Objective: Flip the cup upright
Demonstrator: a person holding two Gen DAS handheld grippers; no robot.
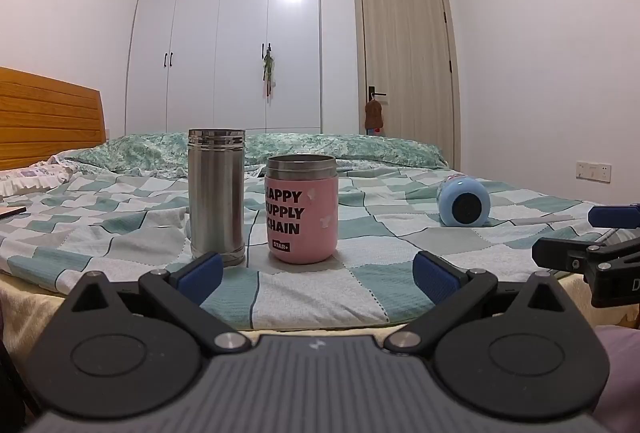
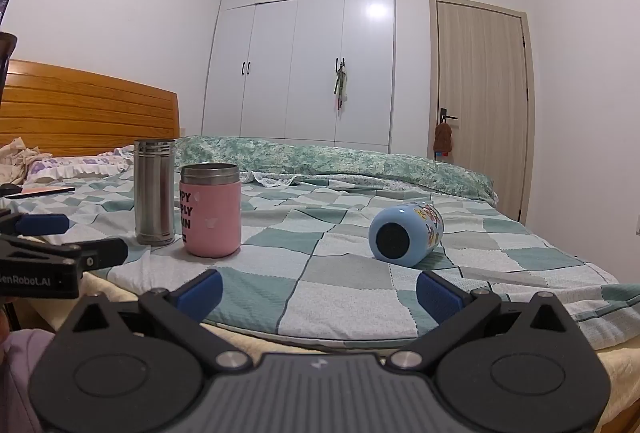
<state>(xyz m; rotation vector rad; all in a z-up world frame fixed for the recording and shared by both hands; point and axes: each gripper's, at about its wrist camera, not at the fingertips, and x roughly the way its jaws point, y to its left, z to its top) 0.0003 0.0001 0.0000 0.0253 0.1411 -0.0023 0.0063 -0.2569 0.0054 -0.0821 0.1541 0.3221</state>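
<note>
A light blue cup [image 2: 406,235] with cartoon prints lies on its side on the checkered bedspread, its dark base facing me. It also shows in the left wrist view [image 1: 464,203] at the right. My right gripper [image 2: 318,295] is open and empty, at the bed's near edge, short of the blue cup. My left gripper [image 1: 316,277] is open and empty, in front of an upright pink cup [image 1: 302,209] and an upright steel flask [image 1: 217,195]. Each gripper shows at the edge of the other's view.
The pink cup [image 2: 211,210] and steel flask [image 2: 154,192] stand left of the blue cup. A folded green quilt [image 2: 340,161] lies across the back of the bed. A wooden headboard [image 2: 88,109] is at the left, with a wardrobe and door behind.
</note>
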